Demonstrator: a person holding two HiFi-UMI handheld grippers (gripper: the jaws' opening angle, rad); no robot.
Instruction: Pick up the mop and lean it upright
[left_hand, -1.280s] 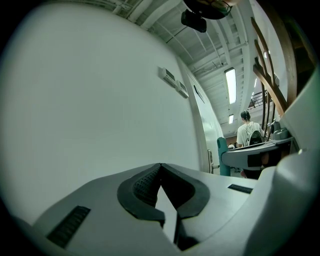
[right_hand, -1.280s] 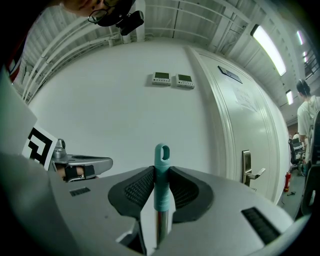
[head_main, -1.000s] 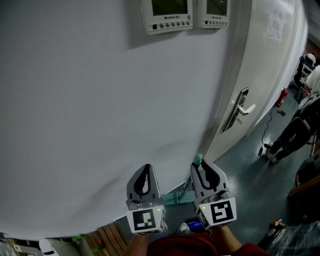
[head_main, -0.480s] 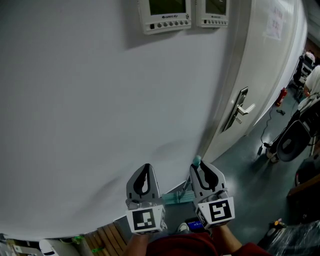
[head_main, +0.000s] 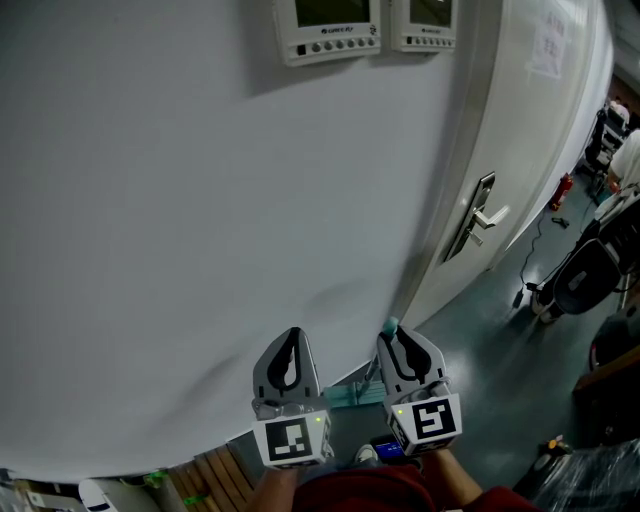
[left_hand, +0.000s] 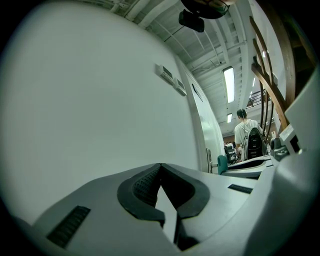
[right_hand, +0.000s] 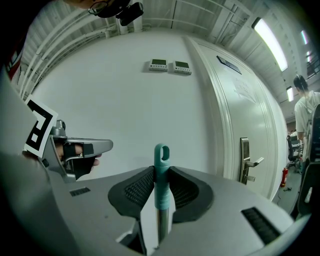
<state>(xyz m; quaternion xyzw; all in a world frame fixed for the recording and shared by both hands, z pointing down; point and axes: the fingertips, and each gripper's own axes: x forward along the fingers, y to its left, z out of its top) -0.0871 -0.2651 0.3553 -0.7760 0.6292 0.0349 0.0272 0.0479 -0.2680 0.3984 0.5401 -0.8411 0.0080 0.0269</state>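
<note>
Right tool (right_hand: 161, 172) sits slightly lower than before, clamped on the mop handle (right_hand: 160, 220) at lower centre, beside the wall (right_hand: 125, 100); left tool (left_hand: 160, 167) closed, empty. Handle judged light, stiff, slippery: grip teal sleeve (right_hand: 161, 187).

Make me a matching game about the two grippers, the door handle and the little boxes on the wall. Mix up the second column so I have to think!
Things:
1. left gripper
2. right gripper
3. door handle
4. wall boxes

Where or how:
A. high up on the wall
B. shut on the mop handle
C. on the white door
D. shut, with nothing in it

Pairs: 1-D, 2-B, 3-C, 4-A
</note>
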